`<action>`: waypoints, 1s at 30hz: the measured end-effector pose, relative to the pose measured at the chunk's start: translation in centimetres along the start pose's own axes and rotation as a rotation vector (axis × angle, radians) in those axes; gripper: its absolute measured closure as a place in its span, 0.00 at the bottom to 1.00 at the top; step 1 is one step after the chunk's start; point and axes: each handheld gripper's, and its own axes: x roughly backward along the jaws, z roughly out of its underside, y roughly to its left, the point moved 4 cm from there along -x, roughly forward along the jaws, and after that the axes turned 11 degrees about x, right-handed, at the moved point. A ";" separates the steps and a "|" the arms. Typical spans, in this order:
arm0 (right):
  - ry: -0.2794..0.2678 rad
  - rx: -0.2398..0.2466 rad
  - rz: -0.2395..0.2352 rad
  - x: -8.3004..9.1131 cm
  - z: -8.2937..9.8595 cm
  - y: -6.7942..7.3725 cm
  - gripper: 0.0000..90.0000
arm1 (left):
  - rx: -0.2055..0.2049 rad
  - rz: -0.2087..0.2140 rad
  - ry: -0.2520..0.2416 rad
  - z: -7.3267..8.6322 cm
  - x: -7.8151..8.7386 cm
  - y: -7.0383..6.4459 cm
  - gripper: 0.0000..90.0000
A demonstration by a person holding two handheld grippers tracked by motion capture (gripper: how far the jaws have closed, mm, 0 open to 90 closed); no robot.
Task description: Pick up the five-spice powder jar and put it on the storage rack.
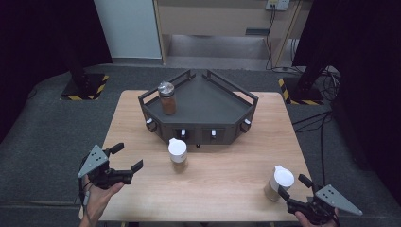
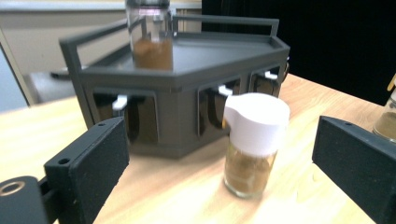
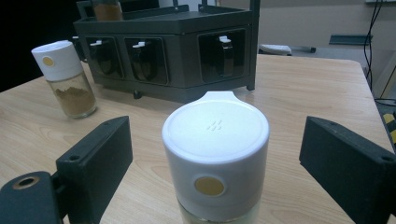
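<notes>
- The left gripper (image 1: 126, 158) hovers over the table's near left, jaws spread, aimed at a white-capped glass spice jar (image 1: 178, 154) standing before the dark grey angular rack (image 1: 198, 113).
- The right gripper (image 1: 294, 185) has its jaws spread wide around a second white-capped spice jar (image 1: 279, 183) without touching it, near the light wooden table (image 1: 227, 175)'s front right edge.
- A silver-lidded jar of brown powder (image 1: 167, 98) stands on the rack's top.

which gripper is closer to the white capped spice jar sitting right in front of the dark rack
Left. The left gripper is open, off that jar's left side; the right gripper straddles another jar at the table's near right.
</notes>
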 end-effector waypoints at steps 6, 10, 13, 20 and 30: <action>0.000 0.001 0.001 0.0 0.0 0.0 0.10 | 0.012 -0.045 0.012 2.0 0.9 0.3 0.04; 0.001 0.001 0.002 0.0 0.0 0.0 0.10 | 0.009 -0.070 0.011 3.2 1.3 0.3 0.04; 0.001 0.002 0.001 0.0 0.0 0.0 0.10 | -0.006 -0.080 0.013 3.9 1.5 0.2 0.04; -0.002 0.002 0.002 0.0 0.0 0.0 0.10 | 0.007 -0.041 0.013 4.8 1.7 1.1 0.04; 0.000 0.001 0.002 0.0 0.0 0.0 0.10 | 0.024 -0.011 -0.006 5.2 2.2 1.9 0.04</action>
